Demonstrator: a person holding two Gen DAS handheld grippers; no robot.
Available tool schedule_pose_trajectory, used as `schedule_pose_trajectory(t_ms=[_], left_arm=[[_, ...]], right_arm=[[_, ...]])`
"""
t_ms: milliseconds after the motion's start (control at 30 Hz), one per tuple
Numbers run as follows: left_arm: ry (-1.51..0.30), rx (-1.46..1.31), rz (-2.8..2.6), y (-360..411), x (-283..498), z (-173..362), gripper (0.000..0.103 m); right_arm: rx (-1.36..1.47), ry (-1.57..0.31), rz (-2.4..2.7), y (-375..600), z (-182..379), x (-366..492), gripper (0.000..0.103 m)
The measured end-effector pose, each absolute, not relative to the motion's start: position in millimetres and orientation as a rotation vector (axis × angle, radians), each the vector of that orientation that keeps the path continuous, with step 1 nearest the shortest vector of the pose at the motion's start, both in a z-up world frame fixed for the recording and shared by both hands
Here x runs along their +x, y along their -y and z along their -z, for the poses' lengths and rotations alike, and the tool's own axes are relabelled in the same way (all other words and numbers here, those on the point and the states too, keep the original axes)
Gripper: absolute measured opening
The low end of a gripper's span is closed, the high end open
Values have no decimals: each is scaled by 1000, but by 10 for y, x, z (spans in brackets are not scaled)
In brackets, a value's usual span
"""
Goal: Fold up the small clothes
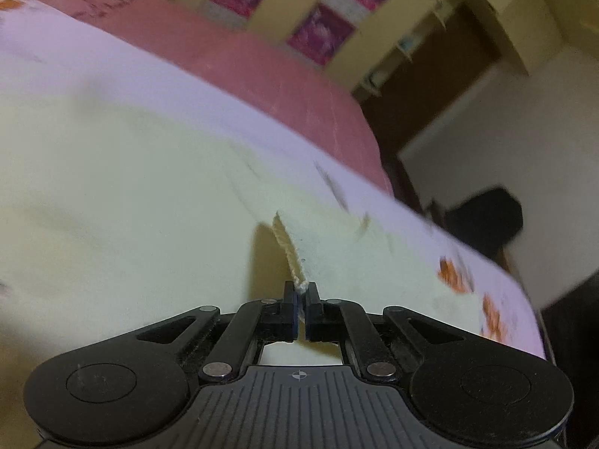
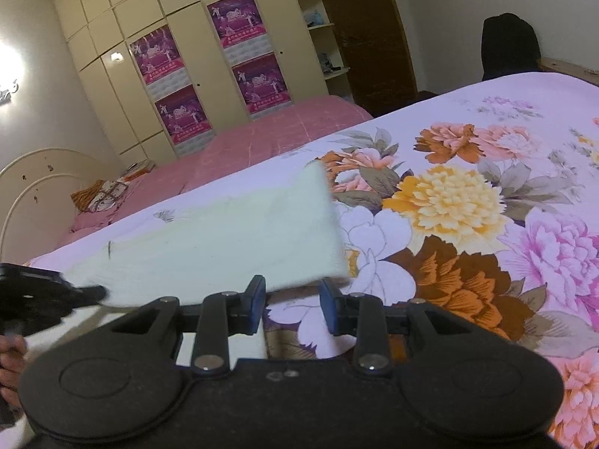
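Motion blur softens most of the left wrist view: the cream garment point(image 1: 131, 187) shows no weave or seams, and the posters point(image 1: 322, 33) on the wardrobe cannot be read. The garment runs off the left picture edge and passes beneath the left gripper point(image 1: 301, 292), so its near hem is hidden. In the right wrist view the garment's near edge lies behind the right gripper point(image 2: 292, 292); the left gripper point(image 2: 45, 292) is cut by the left edge, its fingertips smeared. A hand point(image 2: 11, 366) is only partly in frame.
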State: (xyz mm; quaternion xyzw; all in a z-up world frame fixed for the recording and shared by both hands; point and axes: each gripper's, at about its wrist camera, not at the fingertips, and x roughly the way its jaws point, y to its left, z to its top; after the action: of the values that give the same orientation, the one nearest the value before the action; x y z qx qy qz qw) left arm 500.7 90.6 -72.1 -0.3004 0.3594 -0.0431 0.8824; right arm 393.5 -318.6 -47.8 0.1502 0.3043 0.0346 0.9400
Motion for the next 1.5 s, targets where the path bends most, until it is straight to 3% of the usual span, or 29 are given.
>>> schedule_pose_trajectory(t_ms=[400,1500], left_arm=[[-741,-604,-33,-1645,4741,781,3],[-746,-587,-91,-1800,4701,891,3]], right_arm=[[271,-684,-131,2939,677,4184,37],[286,-675,-150,2933,648,4297,38]])
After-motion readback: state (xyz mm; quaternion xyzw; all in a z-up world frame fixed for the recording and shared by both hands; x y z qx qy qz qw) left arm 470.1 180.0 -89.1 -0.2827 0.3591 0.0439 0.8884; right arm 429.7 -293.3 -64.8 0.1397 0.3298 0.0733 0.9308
